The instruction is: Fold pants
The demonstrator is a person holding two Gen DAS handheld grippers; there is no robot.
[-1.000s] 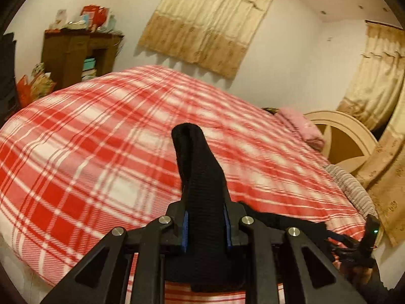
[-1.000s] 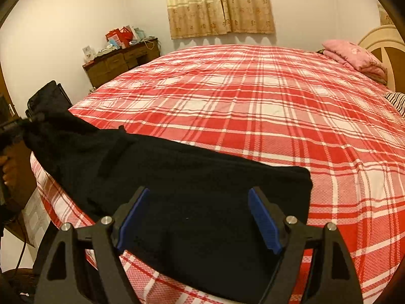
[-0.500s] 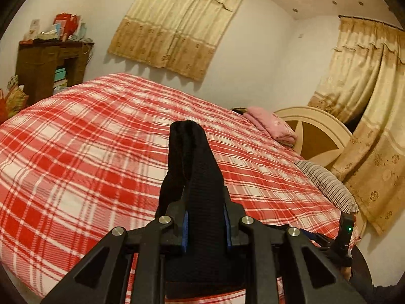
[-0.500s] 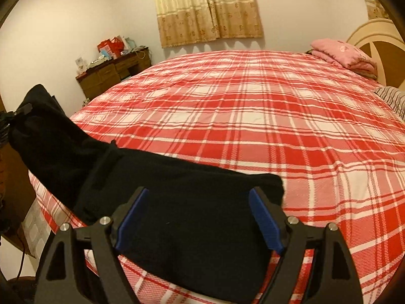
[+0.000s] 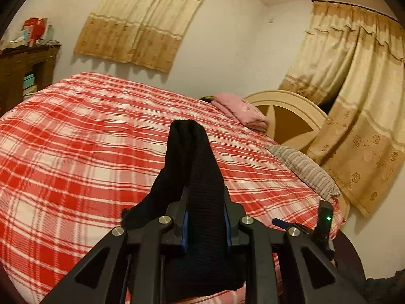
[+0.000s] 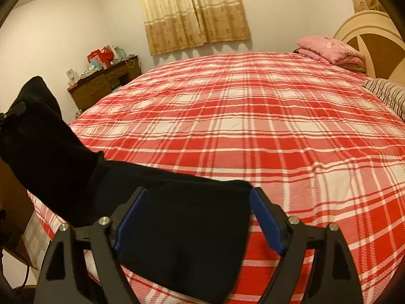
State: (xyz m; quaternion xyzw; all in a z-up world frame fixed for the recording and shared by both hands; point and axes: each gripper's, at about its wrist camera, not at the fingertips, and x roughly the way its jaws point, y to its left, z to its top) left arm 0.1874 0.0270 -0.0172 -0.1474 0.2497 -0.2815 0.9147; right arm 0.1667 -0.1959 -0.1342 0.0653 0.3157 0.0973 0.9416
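1. The left gripper (image 5: 205, 224), a black two-finger tool with blue pads, is clamped on a bunched end of the black knitted fabric pants (image 5: 195, 177); the cloth stands up between the closed fingers as a rounded peak and spills down on the left side of the tool.
2. The right gripper (image 6: 198, 219), black with blue pads (image 6: 265, 221), has its jaws spread wide, and the other end of the pants (image 6: 182, 238) lies flat under and between them. Whether the pads press on the cloth cannot be told.
3. In the right wrist view the pants run from that flat end on the near edge of the bed up and to the left, where the raised part (image 6: 40, 147) hangs off the mattress in the air.
4. The bed is covered by a red and white plaid blanket (image 6: 253, 126), and the flat end of the pants rests on it.
5. A folded pink quilt (image 6: 331, 52) lies at the far side by the cream arched wooden headboard (image 5: 286, 111), and a grey striped pillow (image 5: 306, 171) lies near it.
6. Beige patterned curtains (image 6: 195, 10) hang on the back wall; a dark wooden desk (image 6: 106, 82) with red boxes on top stands beside the bed.
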